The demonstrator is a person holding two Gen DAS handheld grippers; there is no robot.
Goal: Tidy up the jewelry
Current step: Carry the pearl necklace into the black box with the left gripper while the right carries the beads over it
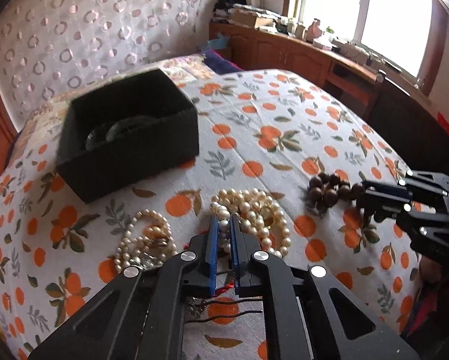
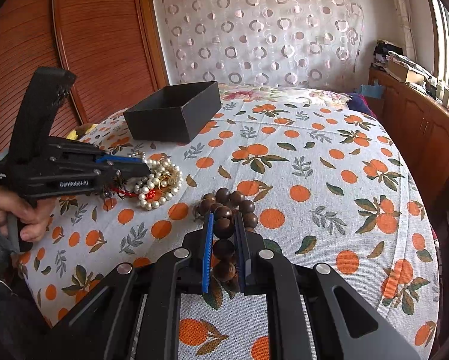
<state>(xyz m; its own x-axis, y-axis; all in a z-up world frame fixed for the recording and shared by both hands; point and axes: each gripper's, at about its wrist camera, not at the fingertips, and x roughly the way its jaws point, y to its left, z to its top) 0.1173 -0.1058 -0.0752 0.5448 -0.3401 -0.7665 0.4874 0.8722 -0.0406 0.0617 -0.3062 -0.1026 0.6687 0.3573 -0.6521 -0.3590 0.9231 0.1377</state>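
Note:
A black open box (image 1: 128, 138) with a clear bangle (image 1: 116, 130) inside sits on the orange-print cloth; it also shows in the right wrist view (image 2: 176, 114). My left gripper (image 1: 223, 220) is shut on a pearl necklace (image 1: 254, 213) lying in a heap on the cloth. A second pearl pile (image 1: 146, 243) lies to its left. My right gripper (image 2: 224, 219) is shut on a brown wooden bead bracelet (image 2: 228, 210), which rests on the cloth; it also shows in the left wrist view (image 1: 329, 190). The left gripper (image 2: 143, 165) shows at the pearls (image 2: 161, 183).
The cloth (image 1: 284, 120) covers a bed. A patterned curtain (image 2: 260, 30) hangs behind. Wooden cabinets (image 1: 284, 51) with clutter stand under the window at the right. A wooden sliding door (image 2: 89, 45) is at the left. A red-corded dark necklace (image 2: 119, 192) lies under the left gripper.

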